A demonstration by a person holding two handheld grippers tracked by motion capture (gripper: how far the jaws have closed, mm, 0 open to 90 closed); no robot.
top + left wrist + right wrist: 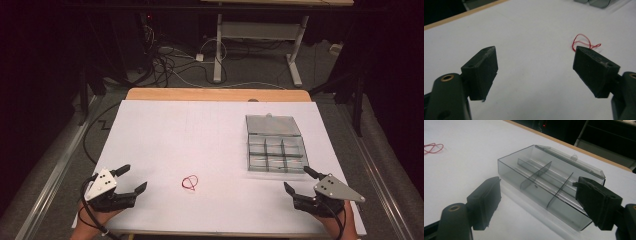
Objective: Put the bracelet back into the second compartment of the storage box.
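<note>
high view: a white tabletop (165, 130) carries a loop of red thread (190, 182) near its front edge, and a clear divided box (274, 145) with its lid laid open lies well apart from it toward the right. the left hand-held gripper (133, 178) rests at the front left with jaws spread wide and nothing between them; the right hand-held gripper (297, 180) sits at the front right, just beside the box's near corner, likewise wide and empty. left gripper view: the thread (584, 42) lies on the tabletop just beyond the tip of one jaw, apart from both. right gripper view: the box (549, 182) stands ahead of the open jaws, its dividers forming separate compartments, all seemingly empty; the thread (432, 147) lies far off. judged from this, the step in hand is reaching for the thread; it is thin and flat on the surface, so the jaw tips should come down astride the loop, close to the tabletop, and close on a crossing of strands rather than a single one.
</note>
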